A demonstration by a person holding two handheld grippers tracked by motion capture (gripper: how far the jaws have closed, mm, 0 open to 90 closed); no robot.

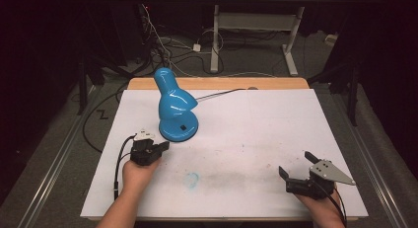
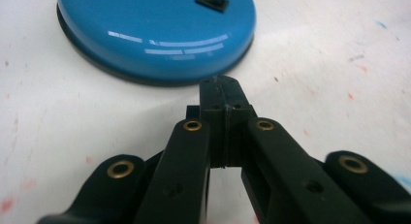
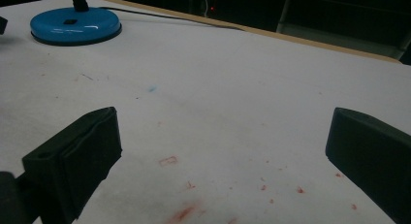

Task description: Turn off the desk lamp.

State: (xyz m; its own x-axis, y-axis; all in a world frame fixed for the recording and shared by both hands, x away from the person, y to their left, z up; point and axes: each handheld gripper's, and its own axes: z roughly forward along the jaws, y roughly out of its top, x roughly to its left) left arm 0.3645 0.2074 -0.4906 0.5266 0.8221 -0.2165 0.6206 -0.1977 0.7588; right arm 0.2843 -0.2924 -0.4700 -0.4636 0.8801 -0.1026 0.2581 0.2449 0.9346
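A: Dark room, cables on the floor behind, white-covered counter (image 1: 276, 139) w/ smudges & red specks. Where was the lamp?

B: Blue desk lamp (image 1: 173, 105) stood just ahead of the left gripper's (image 1: 160, 147) jaws, round base (image 2: 155, 35) flat on the counter, close to the tips but apart from them, as far as the left gripper view showed. Black switch (image 2: 212, 0) sat on the base top, beyond the tips & a bit to their right.

A: Jaw state, left?

B: Fully closed, pads pressed together, nothing between them. Looked like a poking posture, prob. aimed at the switch.

A: Right one?

B: Right gripper (image 1: 295, 171) rested low on the counter, jaws spread wide, empty. Lamp base (image 3: 75, 24) was well beyond them, off to their left.

A: Risks from here?

B: Main one: tips were level w/ the base rim, below the switch. Pushing straight fwd would hit the rim & shove the lamp away instead of pressing anything. Base is glossy, so closed tips could skid off. Head leans off to one side, so a hard push might rock it. Also the cord (image 1: 217, 94) trails off behind; a sliding lamp could drag it. Right hand was too far off to steady the base.
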